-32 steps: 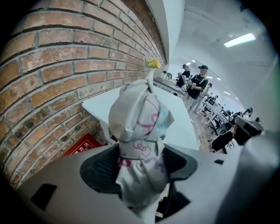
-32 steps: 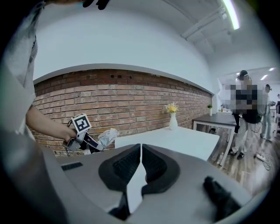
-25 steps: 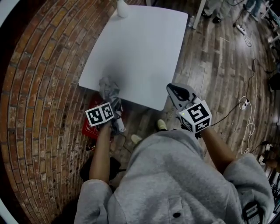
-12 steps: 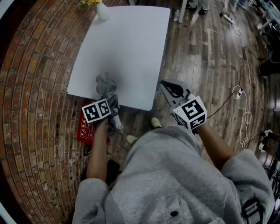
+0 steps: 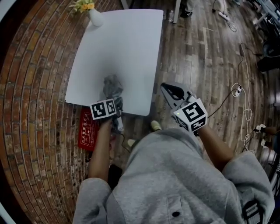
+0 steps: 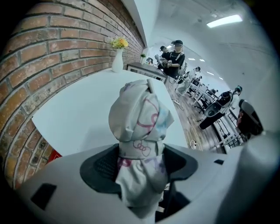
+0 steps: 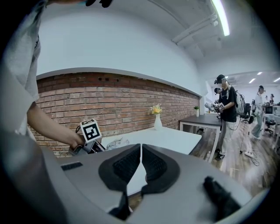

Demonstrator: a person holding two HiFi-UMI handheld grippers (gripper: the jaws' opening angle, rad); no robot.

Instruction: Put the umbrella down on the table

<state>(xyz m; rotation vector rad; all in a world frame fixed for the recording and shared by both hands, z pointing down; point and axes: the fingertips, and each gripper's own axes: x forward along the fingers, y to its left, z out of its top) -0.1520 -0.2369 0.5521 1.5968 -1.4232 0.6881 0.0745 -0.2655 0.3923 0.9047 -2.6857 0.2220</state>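
at the near edge of the table (image 5: 122, 43), a folded umbrella (image 5: 112, 86) is held in the left gripper (image 5: 113, 99). in the left gripper view the jaws are seen pinching the umbrella at its strapped waist, one pad on each side of the cloth. the cloth is pale with pink and blue markings, and its bunched end is pointed past the jaws toward the far side of the table. from the head view the umbrella is seen over the near part of the tabletop, left of the near right corner; whether it touches the top cannot be told. the right gripper (image 5: 166, 88) is held to the right of that corner, over the wood floor (image 5: 197, 57), well apart from the umbrella. its jaws are pressed together and nothing is caught between them. at the far left corner of the table a white vase (image 5: 95, 18) with yellow flowers (image 5: 83, 6) is stood beside the brick wall (image 5: 35, 78). a red sign (image 5: 87, 133) is seen on the floor just near of the table, to the left of the left arm. cables (image 5: 243, 100) are strewn over the floor at the right.
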